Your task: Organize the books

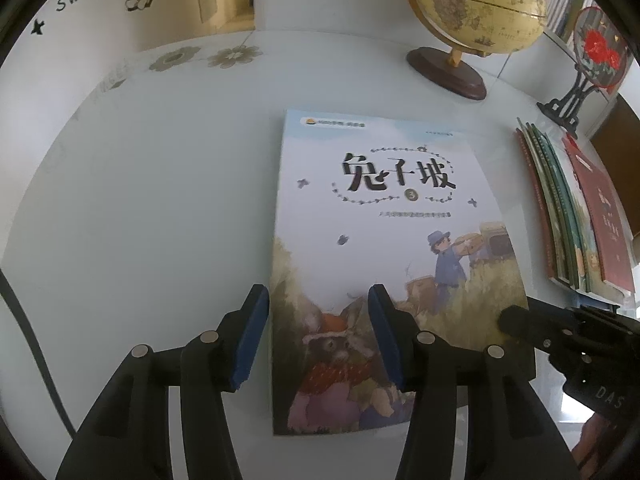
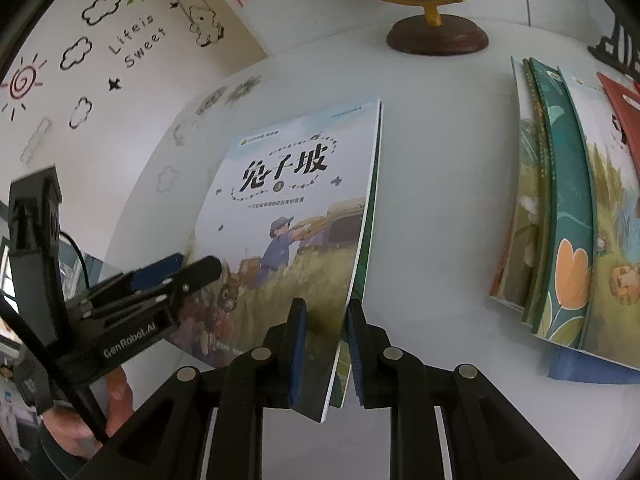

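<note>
Gripping the right-hand edge of the picture book [image 2: 288,216], the right tool [image 2: 326,320] had its blue pads set narrowly on either side of the cover and pages near the lower corner, with that edge lifted off the white tabletop [image 2: 432,184]; a second, green-edged book showed directly beneath the lifted edge. In the left wrist view the same picture book [image 1: 384,248] filled the centre of the frame, title uppermost, and the left tool [image 1: 316,320] stood about half open astride its left edge: one pad over the bare tabletop [image 1: 160,200], the other over the lower part of the cover, neither pressing that I could make out. The right tool [image 1: 516,320] entered that view at lower right, its black tip at the book's right margin. The left tool [image 2: 176,272] appeared at lower left of the right wrist view, over the book's lower left corner, a hand [image 2: 116,404] visible below it. A fanned stack of books [image 2: 560,216] lay at the right of the frame, well apart from the picture book; it also sat at the right edge of the left wrist view [image 1: 576,216]. A globe [image 1: 472,8] on a dark wooden base stood at upper right, a round red fan on a black stand [image 1: 592,60] beside it.
</note>
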Tool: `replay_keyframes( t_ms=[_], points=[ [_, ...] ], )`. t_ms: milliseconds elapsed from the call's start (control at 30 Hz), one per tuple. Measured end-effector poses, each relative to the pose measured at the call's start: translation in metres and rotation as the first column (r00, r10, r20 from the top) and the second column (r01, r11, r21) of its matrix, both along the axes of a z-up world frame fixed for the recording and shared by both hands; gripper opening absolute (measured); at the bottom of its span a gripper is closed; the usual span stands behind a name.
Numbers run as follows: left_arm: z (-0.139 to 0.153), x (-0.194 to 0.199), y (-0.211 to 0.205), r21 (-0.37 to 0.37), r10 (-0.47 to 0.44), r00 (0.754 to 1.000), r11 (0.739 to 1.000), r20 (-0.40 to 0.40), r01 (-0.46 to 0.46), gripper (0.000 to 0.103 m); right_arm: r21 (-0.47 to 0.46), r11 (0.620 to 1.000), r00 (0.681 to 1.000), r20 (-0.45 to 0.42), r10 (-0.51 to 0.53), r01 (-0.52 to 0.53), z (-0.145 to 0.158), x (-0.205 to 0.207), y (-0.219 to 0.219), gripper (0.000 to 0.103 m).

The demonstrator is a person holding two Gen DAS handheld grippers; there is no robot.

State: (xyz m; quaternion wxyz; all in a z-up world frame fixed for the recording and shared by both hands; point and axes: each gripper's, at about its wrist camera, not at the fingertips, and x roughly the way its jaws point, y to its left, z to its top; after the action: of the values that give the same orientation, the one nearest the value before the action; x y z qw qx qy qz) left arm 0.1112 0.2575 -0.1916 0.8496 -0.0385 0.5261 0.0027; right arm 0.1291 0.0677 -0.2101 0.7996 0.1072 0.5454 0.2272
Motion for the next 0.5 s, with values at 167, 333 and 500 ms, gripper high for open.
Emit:
replay_keyframes(
  t_ms=[167,333,500],
  points=[
    [0.016,-0.018,0.008,-0.013,0.037,0.999,0.999,-0.003,-0.037,0.048,-0.047,0.999,1.000,-0.020,-0.017,0.016,0.006,-0.006,-0.018,0.023],
    [0.048,-0.053,-0.014,-0.065,0.028,0.999,0.998,0.024,-0.027,0.048,0.055,0.995,0.993,-0.088,-0.082,0.087,0.017,-0.026,-0.062,0.024],
    [0.080,-0.078,-0.053,-0.104,-0.034,0.997,0.994,0.070,0.041,0.048,0.020,0.994,0.993,-0.036,-0.109,0.110,0.046,-0.057,-0.086,0.024]
  ],
)
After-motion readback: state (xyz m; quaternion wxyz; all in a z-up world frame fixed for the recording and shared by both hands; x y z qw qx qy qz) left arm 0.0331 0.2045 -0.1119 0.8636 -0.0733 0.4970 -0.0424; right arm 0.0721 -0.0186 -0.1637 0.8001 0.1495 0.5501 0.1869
